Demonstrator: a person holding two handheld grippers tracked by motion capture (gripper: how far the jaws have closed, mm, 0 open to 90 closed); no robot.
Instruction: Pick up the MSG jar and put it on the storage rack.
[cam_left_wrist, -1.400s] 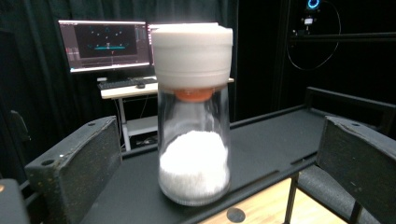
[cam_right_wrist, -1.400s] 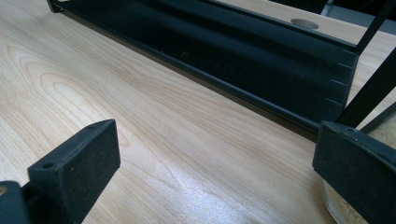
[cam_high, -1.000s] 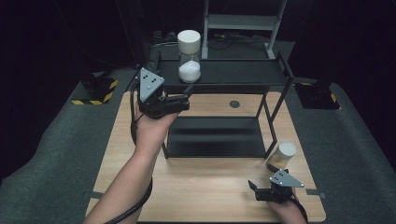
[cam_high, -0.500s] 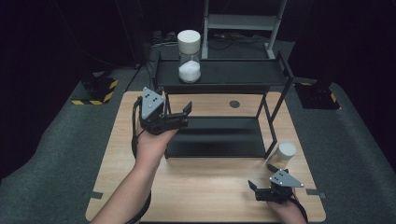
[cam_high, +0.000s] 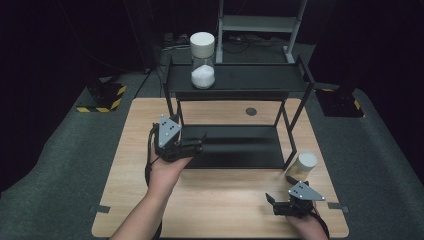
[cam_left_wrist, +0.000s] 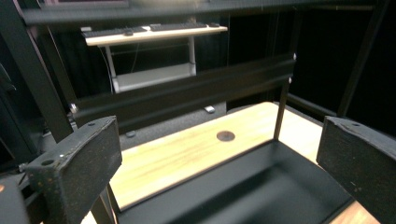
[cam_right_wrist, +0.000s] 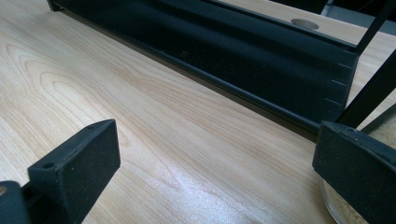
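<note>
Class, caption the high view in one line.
Left gripper open by black shelf; right gripper open near jar.

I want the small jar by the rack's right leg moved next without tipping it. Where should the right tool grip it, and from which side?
Grip the small jar across its round body just under the white lid, coming level from the person's side, where the right tool sits with jaws open. It stands upright, and the rack's leg crowds its far left.

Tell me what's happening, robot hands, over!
Left gripper open, empty, at the black rack's lower shelf. Right gripper open, low on the table, beside the small white-lidded jar. Tall jar on the top shelf. Nothing blocking.
</note>
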